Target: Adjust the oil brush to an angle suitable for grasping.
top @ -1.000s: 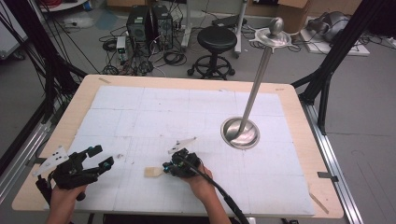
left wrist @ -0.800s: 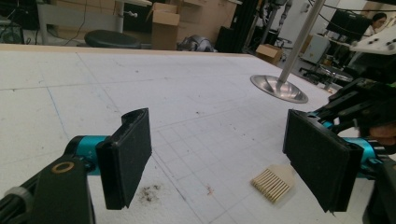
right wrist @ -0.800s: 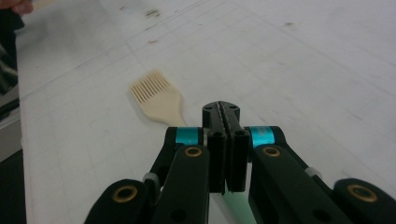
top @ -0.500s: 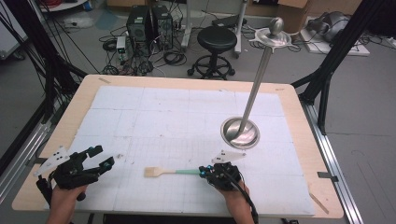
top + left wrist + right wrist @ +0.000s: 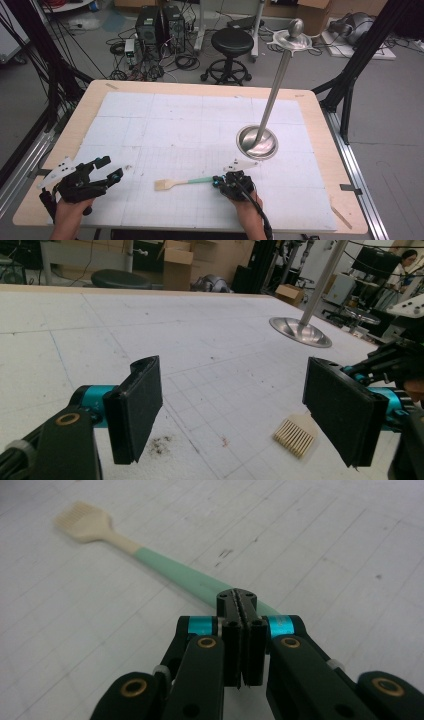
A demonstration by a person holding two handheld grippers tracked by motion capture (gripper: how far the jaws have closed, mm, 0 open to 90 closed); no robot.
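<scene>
A brush [image 5: 182, 182] with pale bristles and a mint-green handle lies flat on the white gridded mat near the front edge, bristles pointing left. My right gripper [image 5: 217, 181] sits at the handle's right end, jaws pressed together; in the right gripper view the handle [image 5: 170, 570] runs out from under the shut tips [image 5: 236, 597]. I cannot tell whether they pinch the handle's end. My left gripper [image 5: 111, 168] rests at the front left, open with nothing between its pads [image 5: 137, 407]. The brush head [image 5: 295, 436] lies just beyond its right pad.
A tall metal stand with a round dish base [image 5: 256, 142] and a slanted pole rises at the right of the mat. The wooden table's rim [image 5: 90, 102] frames the mat. Behind the table stand a stool [image 5: 233, 42] and cabled equipment.
My right gripper has slid to the right along the brush, uncovering the green handle. The brush has stayed where it lay. The left gripper has not moved.
</scene>
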